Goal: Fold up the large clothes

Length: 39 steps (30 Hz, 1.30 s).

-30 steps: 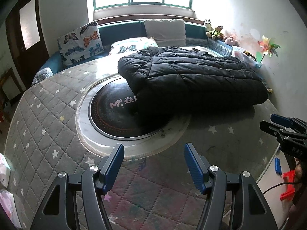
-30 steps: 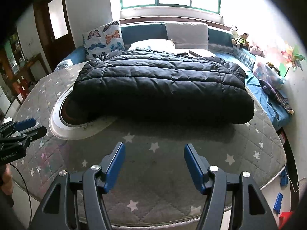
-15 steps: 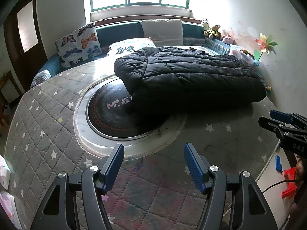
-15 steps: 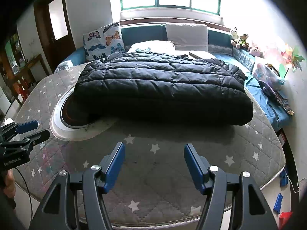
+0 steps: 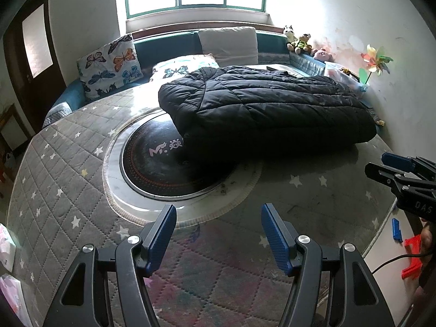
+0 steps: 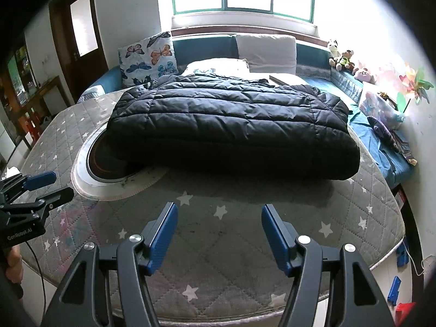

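Note:
A black quilted puffer jacket (image 5: pixel 264 109) (image 6: pixel 231 128) lies folded into a broad thick slab on the round grey star-patterned mattress (image 5: pixel 68 185) (image 6: pixel 245 245), partly over its dark round centre panel (image 5: pixel 163 163). My left gripper (image 5: pixel 218 218) hovers open over the near part of the mattress, well short of the jacket, nothing between its blue pads. My right gripper (image 6: pixel 218 216) is likewise open and empty, over the grey cover in front of the jacket's near edge. Each gripper shows at the other view's side: the right gripper (image 5: pixel 392 169) and the left gripper (image 6: pixel 49 188).
Butterfly cushions (image 5: pixel 109 65) (image 6: pixel 148 60), a white pillow (image 6: pixel 265 49) and a teal headrest line the far side under the window. Soft toys (image 5: pixel 299 41) and a pinwheel (image 5: pixel 377 60) sit by the right wall. Blue and red pieces (image 5: pixel 396 229) lie on the floor right. A dark door (image 6: pixel 79 41) stands left.
Both views have shifted very slightly; the jacket sits a touch higher and smaller in the left wrist view. Both grippers stay open and the jacket lies unchanged.

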### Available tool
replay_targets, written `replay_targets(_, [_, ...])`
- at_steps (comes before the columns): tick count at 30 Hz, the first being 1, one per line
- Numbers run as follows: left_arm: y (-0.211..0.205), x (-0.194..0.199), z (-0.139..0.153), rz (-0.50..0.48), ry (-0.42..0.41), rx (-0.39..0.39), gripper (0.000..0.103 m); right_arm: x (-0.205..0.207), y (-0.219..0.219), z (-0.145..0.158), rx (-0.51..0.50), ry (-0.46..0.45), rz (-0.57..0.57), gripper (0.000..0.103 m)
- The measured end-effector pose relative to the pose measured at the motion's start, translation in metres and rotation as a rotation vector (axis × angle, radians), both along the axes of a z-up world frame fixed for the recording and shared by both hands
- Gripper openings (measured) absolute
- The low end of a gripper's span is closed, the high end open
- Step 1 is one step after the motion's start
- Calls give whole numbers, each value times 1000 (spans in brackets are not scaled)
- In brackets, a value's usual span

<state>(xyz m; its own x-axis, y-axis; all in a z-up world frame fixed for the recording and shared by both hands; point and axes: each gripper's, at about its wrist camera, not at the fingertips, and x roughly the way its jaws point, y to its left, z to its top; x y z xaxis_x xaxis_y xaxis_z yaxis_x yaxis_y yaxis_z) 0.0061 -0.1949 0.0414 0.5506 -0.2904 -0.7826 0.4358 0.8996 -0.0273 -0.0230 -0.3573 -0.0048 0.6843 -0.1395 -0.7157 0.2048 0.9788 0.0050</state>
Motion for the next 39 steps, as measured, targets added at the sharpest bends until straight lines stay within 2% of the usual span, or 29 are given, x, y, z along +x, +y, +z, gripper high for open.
replay_targets(39, [0,-1,-1,-5,-7,8,69,1,0,0,-1,-1,7,70])
